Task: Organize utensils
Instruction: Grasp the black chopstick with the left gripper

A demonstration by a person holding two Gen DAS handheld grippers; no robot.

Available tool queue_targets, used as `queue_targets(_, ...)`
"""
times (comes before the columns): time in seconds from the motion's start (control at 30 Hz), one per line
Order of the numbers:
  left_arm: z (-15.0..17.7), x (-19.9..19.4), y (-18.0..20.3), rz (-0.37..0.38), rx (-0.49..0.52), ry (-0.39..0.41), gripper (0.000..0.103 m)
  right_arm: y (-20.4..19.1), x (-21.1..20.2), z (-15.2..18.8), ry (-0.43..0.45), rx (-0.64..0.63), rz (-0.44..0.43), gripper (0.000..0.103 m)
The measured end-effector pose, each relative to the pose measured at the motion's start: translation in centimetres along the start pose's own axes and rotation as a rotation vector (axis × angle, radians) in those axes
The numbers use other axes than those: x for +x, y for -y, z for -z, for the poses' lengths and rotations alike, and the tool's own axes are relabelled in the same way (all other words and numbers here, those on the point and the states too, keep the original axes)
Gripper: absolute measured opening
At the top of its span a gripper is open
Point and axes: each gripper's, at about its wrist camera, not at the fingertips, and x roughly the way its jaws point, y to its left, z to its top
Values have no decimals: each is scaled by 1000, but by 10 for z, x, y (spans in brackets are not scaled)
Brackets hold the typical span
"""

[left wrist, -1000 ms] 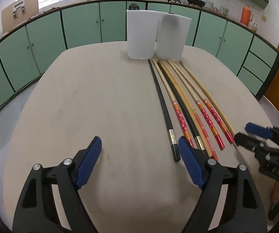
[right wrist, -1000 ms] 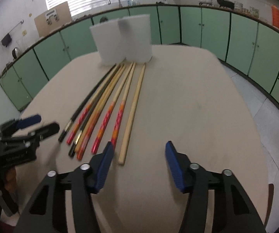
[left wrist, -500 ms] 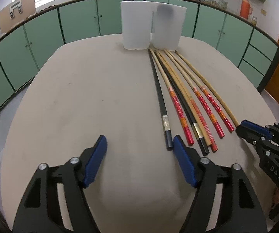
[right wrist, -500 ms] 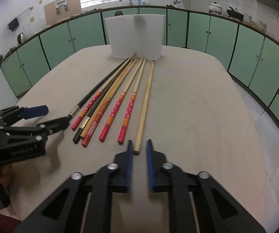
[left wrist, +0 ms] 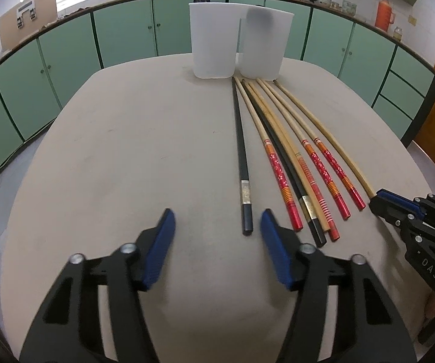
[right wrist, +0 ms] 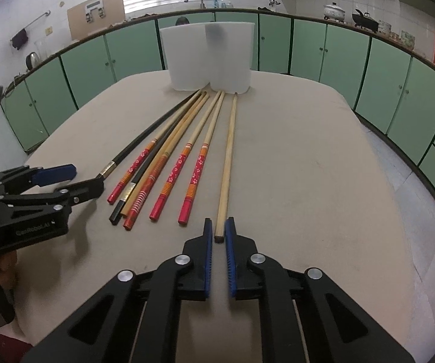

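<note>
Left wrist view shows the left gripper (left wrist: 217, 224) low over a beige table (left wrist: 120, 157), its blue pads (left wrist: 160, 245) well apart and nothing between them; the jaws have just been closing. A black chopstick (left wrist: 241, 157) lies just ahead of the right-hand pad, its near end a little inside that pad's tip but clear of it. Beside it lies a fan of chopsticks: a red-handled one (left wrist: 280, 178), a second black one (left wrist: 293, 187), a striped tan one (left wrist: 311, 187), and two more red-handled ones (left wrist: 329, 178). All point with their thin ends toward two white tubs (left wrist: 214, 42) that stand touching each other at the far edge of the table. At the right side of the fan lies a plain wooden chopstick (right wrist: 228, 163). Right wrist view shows the right gripper (right wrist: 219, 230) with its jaws nearly together around that stick's near end; the pads seem to press on it, though a thin gap on either side leaves the contact hard to confirm. Green cabinets (right wrist: 338, 60) run along the wall behind the table.
</note>
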Motion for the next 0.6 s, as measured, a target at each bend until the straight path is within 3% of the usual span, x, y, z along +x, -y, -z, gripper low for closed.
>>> queue_targets(0.1, 1, -1, 2, 10, 6, 6, 32, 2, 0, 1, 2, 6, -7, 9)
queue_targets(0.2, 1, -2, 4, 40, 10, 13, 6, 2, 1, 0, 2, 5, -7, 8)
queue_targets(0.4, 1, -7, 2, 48, -8, 28, 6, 5, -4, -2, 12, 11, -17, 8)
queue_targets(0.6, -13, -45, 4, 12, 53, 128, 6, 7, -31, -19, 95, -26, -2, 7)
